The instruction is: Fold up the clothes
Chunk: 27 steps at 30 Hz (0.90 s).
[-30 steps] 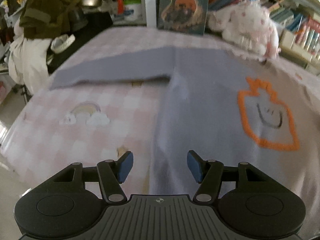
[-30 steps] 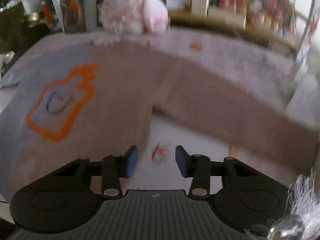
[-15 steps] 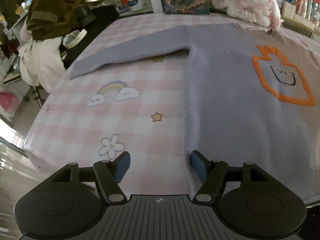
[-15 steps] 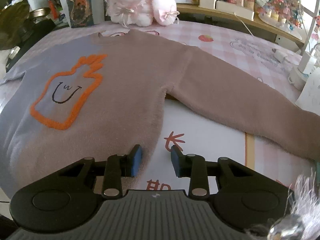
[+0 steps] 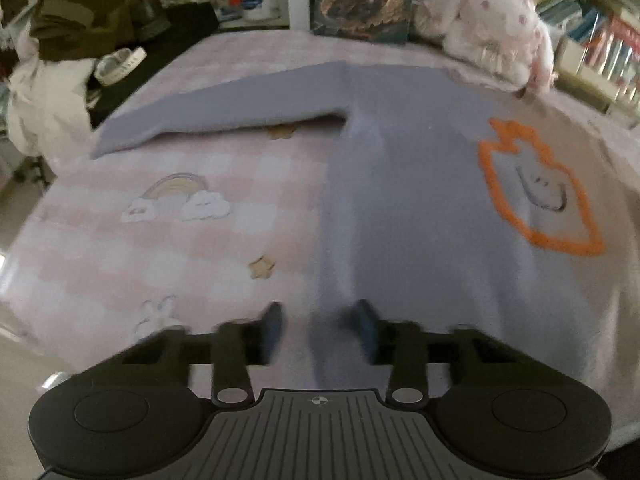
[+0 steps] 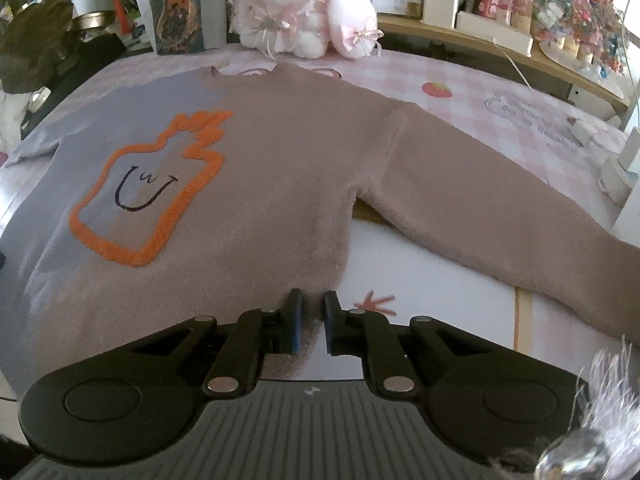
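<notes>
- A sweater (image 6: pixel 256 184), grey-lilac on one half and tan on the other, lies spread flat and face up on a pink checked bedspread (image 5: pixel 120 248), sleeves out to both sides.
- An orange outlined patch (image 6: pixel 148 192) with a small drawn smile sits on its chest.
- The left hand-held gripper (image 5: pixel 318 328) is at the sweater's lower corner on the grey side; its jaws are closing with the hem edge between them, but blur hides whether the pads press the cloth.
- The right hand-held gripper (image 6: pixel 309 320) is at the tan lower corner; its jaws are closing, nearly together, with the fuzzy hem pinched between the pads.
- A pink plush toy (image 6: pixel 304 12) sits beyond the collar.
- A book (image 5: pixel 360 0) stands upright beside it.
</notes>
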Available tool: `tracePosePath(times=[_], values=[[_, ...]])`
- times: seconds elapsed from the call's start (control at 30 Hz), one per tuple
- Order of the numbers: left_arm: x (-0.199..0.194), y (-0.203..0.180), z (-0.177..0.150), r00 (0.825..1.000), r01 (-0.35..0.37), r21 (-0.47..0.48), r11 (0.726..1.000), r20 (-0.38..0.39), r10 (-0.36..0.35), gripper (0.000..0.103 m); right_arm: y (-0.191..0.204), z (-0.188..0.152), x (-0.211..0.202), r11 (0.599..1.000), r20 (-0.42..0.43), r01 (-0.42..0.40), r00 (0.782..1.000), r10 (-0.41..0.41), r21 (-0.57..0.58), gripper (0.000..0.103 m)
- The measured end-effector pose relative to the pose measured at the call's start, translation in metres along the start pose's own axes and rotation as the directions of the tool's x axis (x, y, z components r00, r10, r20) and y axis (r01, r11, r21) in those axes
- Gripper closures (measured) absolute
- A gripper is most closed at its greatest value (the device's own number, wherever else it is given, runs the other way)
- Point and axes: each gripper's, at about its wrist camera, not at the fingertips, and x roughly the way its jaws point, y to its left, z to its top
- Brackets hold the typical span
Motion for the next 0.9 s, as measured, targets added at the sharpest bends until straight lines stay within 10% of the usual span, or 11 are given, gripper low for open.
tracePosePath(times=[0.9], values=[[0.017,0.009,0.022,0.991,-0.121,0.029,0.992,0.059,0.119,0.098,0.058,0.058,0.054,0.966,0.077,0.016,0.997,0.004,-0.26,0.094]])
